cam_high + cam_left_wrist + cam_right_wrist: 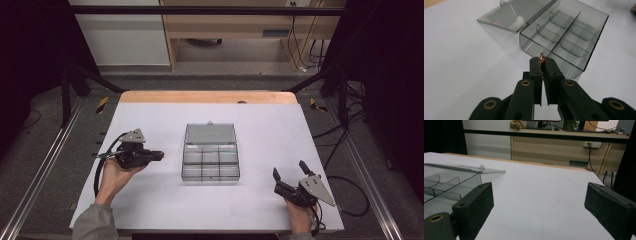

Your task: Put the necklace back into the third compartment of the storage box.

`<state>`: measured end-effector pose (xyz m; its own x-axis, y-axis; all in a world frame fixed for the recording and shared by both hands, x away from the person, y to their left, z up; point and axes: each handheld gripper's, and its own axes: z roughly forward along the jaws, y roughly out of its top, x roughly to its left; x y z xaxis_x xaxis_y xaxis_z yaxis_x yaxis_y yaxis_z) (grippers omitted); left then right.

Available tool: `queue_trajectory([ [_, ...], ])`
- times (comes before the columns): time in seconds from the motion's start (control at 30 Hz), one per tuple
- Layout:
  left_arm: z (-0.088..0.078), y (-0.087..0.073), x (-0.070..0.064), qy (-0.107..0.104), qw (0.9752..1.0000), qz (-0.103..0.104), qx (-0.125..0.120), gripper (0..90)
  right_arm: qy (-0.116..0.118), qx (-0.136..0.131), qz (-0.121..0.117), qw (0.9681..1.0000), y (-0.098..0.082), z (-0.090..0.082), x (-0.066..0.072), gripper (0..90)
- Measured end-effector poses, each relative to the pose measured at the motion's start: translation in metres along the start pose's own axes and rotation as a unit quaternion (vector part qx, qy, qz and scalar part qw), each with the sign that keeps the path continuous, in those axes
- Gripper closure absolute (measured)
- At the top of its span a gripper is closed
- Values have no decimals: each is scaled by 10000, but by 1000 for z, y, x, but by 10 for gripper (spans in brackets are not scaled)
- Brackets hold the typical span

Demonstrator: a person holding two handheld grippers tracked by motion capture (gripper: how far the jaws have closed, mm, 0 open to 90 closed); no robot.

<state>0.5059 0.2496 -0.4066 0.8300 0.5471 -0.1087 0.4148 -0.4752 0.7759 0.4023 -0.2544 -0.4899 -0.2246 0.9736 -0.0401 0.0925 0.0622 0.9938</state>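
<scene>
One small copper ring (541,57) pinched in the closed left tool (541,61); right tool (537,202) wide open.

Lab/office: black frame rig (200,10), wood desk w/ monitors (564,130), wall sockets (592,144).

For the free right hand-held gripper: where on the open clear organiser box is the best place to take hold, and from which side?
Probably the near right corner of the organiser box, from the right. The right hand-held gripper rests open on that side, and the box's upright thin wall gives the jaws an edge to straddle. The lid lies flat behind, a poorer hold. The left hand-held gripper is shut on a small coppery ring.
</scene>
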Motion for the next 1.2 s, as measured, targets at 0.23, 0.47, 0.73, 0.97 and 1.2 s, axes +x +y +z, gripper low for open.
queue_trajectory([
  [0.23,-2,-6,-6,60,9966,43,-822,850,3,-3,-1,10000,0,0,0,90],
  [0.47,-7,-11,-8,64,9881,102,-1535,850,7,-8,-7,10000,0,0,0,90],
  [0.73,-7,-6,-22,93,9772,312,-2100,851,2,-12,-3,10000,0,0,0,89],
  [0.97,5,-3,-24,87,9749,211,-2216,850,1,-13,3,10000,0,0,0,88],
  [1.2,17,10,-32,175,9740,238,-2246,850,1,-7,4,10000,0,0,0,89],
])
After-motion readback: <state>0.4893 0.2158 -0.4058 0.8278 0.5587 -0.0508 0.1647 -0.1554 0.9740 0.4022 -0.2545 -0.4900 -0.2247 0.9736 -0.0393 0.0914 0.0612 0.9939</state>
